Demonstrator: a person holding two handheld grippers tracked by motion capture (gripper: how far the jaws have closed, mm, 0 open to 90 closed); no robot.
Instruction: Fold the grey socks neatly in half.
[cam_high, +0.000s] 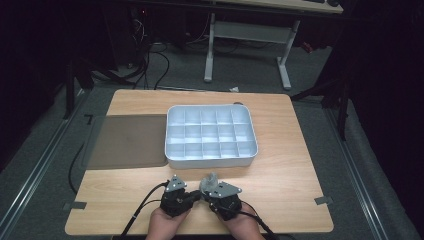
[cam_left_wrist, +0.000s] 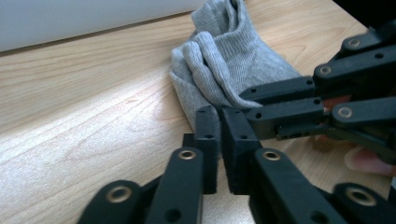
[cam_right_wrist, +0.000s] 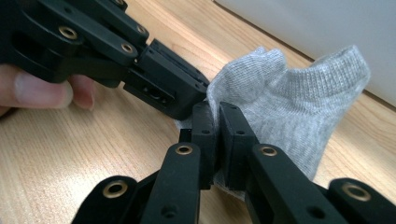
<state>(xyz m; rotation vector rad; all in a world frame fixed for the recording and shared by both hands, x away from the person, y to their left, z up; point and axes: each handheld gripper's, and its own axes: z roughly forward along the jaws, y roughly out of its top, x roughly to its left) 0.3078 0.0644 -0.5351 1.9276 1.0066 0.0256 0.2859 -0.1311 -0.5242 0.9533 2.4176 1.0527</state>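
Note:
A small grey sock (cam_high: 210, 180) lies bunched on the wooden table (cam_high: 290, 200) near the front edge, just before the white tray. In the right gripper view my right gripper (cam_right_wrist: 218, 112) is shut on the sock (cam_right_wrist: 289, 98), with fabric coming out below its pads. My left gripper (cam_left_wrist: 220, 116) shows a narrow slit between its pads with no fabric seen in it; its tip rests against the sock's (cam_left_wrist: 224, 56) lower edge. The two grippers meet tip to tip at the sock, the left gripper (cam_high: 199, 194) coming from the left and the right gripper (cam_high: 209, 190) from the right.
A white tray (cam_high: 212, 161) with several small compartments stands mid-table right behind the sock. A dark flat mat (cam_high: 127, 140) lies to its left. Cables trail from both grippers over the front edge. A desk frame (cam_high: 247, 35) stands on the floor beyond the table.

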